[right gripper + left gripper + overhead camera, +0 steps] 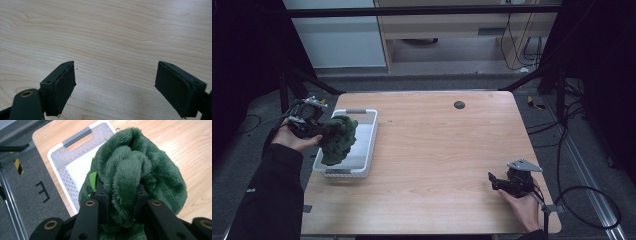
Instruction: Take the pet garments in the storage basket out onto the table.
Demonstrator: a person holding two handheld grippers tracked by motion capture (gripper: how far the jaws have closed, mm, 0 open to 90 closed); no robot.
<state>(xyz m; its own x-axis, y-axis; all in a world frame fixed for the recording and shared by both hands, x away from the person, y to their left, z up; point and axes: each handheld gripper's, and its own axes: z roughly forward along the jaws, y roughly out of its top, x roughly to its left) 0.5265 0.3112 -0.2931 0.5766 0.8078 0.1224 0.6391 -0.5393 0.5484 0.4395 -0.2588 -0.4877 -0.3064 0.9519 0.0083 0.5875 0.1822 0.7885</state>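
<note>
Green plush toy [140,172] in left gripper [122,195] above white basket [62,167]

I see the table [437,165] wide and bare between the white basket [368,145] and my right gripper [493,181]. The green plush [338,139] hangs over the basket, blocking its opening.

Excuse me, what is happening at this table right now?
A person works at a wooden table with a gripper in each hand. The left gripper is shut on a green plush toy and holds it in the air above a white perforated basket at the table's left edge. The right gripper rests near the table's front right corner with its jaws wide open and nothing between them. Whether the toy is going into the basket or coming out, I cannot tell.
</note>
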